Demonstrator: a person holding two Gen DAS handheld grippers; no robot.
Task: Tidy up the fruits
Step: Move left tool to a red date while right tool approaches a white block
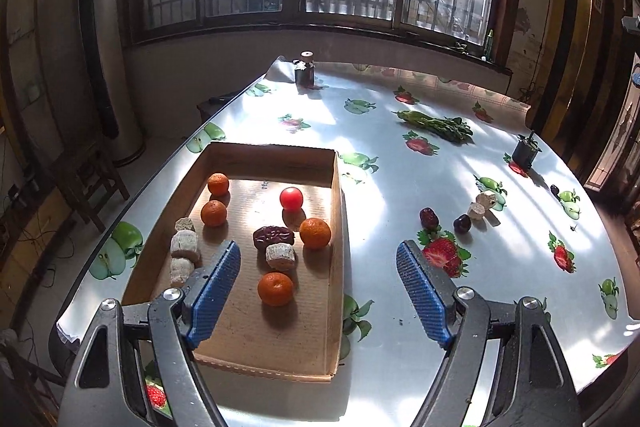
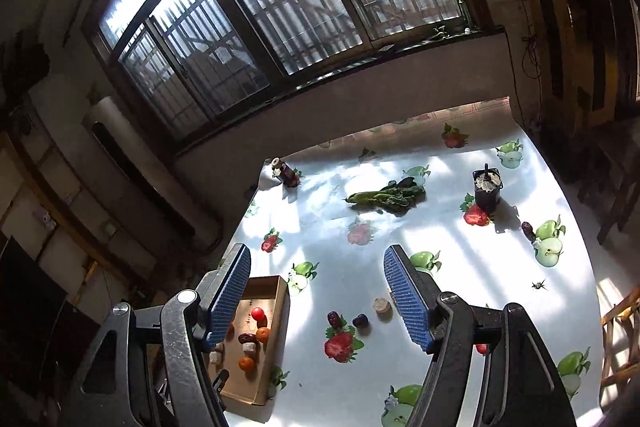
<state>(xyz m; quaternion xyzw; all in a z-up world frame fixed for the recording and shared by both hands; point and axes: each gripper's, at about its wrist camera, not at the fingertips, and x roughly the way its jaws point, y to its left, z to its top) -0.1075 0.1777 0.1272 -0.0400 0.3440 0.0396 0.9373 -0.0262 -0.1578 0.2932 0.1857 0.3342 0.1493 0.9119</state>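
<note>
**Box filling up, a handful of stragglers left out on the counter**

Here's the cardboard box (image 1: 338, 227), sitting at the left edge of the counter (image 1: 400, 163), and it's already well stocked. Inside we've got four oranges (image 1: 275, 289), one of them closest to the camera, another by the box's right wall and two toward its far left corner. There's a small red tomato-like fruit (image 1: 291, 198) in the middle toward the far wall, a dark wrinkled date (image 1: 273, 236) at the centre, and several pale chunky pieces (image 1: 281, 256), one just beside the date and more lined up along the box's left wall. That looks like the bulk of the job done.

Now, outside the box, to its right: a red date (image 1: 429, 217) and a dark round fruit (image 1: 462, 223) close together, and just past them two more pale chunks (image 1: 482, 207). Farther right of the box, near the counter's edge, one small dark fruit (image 1: 555, 190) sits alone. By my count that's about five items left to bring in.

Both tools are idle. The left gripper (image 1: 318, 293) hovers over the box's near right corner, jaws spread wide, nothing between them. The right gripper (image 2: 316, 301) is higher up, jaws equally wide and empty, with the loose fruit framed between them.

Beyond the box, a bunch of leafy greens (image 1: 438, 125), a small dark pot (image 1: 526, 153) and a dark bottle (image 1: 305, 69) stand toward the far side; whether the greens count is hard to judge.
</note>
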